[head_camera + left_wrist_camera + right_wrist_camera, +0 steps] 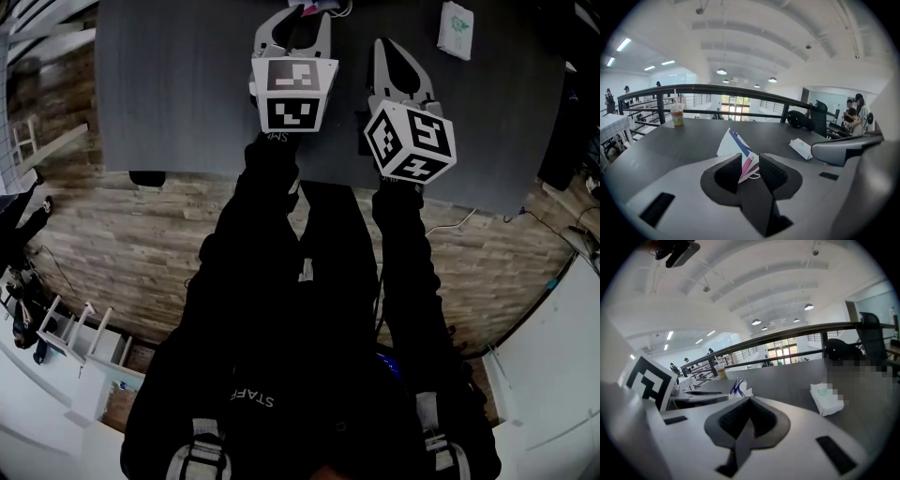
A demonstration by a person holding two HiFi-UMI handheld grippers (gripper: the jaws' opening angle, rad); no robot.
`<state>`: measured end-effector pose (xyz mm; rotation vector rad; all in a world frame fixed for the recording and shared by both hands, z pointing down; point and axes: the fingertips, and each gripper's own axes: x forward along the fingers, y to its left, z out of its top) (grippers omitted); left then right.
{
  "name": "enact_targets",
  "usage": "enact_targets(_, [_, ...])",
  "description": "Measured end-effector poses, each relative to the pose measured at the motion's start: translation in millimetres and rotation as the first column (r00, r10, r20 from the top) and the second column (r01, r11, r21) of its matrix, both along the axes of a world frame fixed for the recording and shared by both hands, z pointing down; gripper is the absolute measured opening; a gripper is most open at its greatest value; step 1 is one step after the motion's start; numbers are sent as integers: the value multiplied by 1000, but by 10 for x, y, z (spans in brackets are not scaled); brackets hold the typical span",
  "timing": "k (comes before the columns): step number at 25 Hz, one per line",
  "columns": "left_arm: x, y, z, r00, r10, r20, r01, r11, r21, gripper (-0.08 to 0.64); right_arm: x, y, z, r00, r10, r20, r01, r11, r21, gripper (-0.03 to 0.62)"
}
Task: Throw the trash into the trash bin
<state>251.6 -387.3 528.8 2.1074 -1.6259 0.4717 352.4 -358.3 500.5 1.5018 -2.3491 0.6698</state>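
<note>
Two grippers over the dark table [169, 84]. My left gripper [750, 164] is spread, with the crumpled wrapper [733, 145] lying on the table between its tips, lined up, I judge, for a pinch. My right gripper [749, 416] is pressed together, empty, held aside. No bin in view; the only legible writing is "STAFF" on the jacket [251, 398].

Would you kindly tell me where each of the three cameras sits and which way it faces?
Head view: on the person's head, steeply down onto the dark grey table; black sleeves, left gripper, right gripper show.
Left gripper view: on the left gripper, along its open jaws at a folded white paper wrapper with blue and pink print.
Right gripper view: on the right gripper, along its shut jaws across the table; left gripper at left.
Both gripper views share the wrapper and a white green-printed packet.
</note>
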Motion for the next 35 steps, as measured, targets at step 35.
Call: enact_targets(35, [-971, 516, -796, 980, -192, 46, 190, 981, 36, 3, -501, 206, -869, 998, -66, 14, 65, 996, 61, 15])
